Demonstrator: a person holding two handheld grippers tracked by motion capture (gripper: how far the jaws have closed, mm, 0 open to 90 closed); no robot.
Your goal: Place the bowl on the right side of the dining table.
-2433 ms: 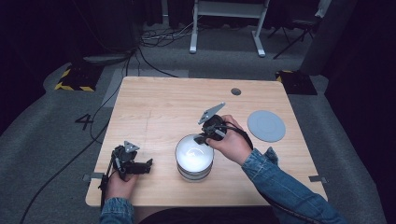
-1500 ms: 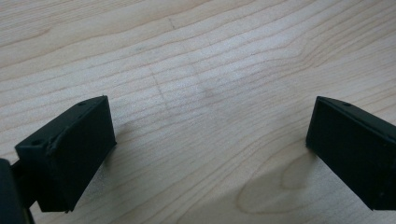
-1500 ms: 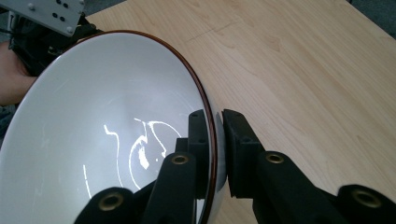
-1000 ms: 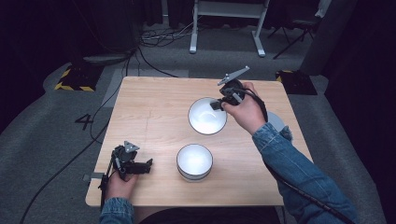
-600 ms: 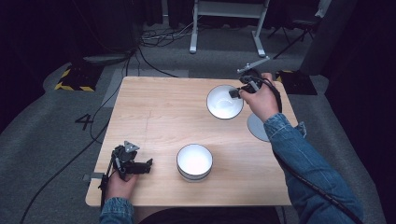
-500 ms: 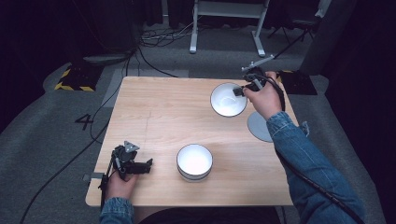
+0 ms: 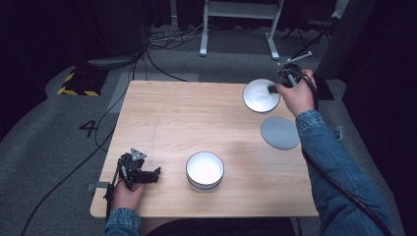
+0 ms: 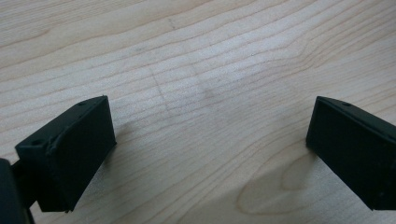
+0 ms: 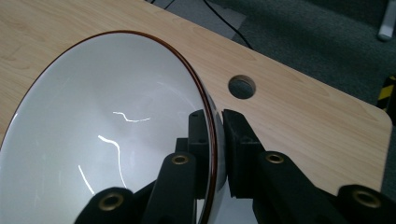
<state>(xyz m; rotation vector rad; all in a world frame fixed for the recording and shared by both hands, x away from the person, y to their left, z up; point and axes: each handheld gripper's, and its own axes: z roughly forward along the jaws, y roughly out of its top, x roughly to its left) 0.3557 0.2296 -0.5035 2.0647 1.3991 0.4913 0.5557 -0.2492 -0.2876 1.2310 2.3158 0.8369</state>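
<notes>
My right gripper (image 7: 272, 89) is shut on the rim of a white bowl (image 7: 260, 95) with a dark red edge, held above the table's far right corner. In the right gripper view one jaw is inside the bowl (image 9: 112, 135) and one outside, pinching its wall at my right gripper (image 9: 215, 122). A second white bowl (image 7: 204, 170) stands on the table near the front middle. My left gripper (image 7: 156, 173) rests at the front left, open, pointing toward that bowl. In the left gripper view only bare wood lies between its wide-apart fingers (image 8: 74, 149).
A flat grey round disc (image 7: 279, 132) lies on the wooden table (image 7: 196, 118) at the right, just in front of the held bowl. A round cable hole (image 9: 242, 87) is in the table near its far right corner. Cables and a stand's feet are on the floor beyond.
The right hand has lifted the upper bowl off the stack at the front middle and carried it away to the far right. The left gripper has stayed still.
</notes>
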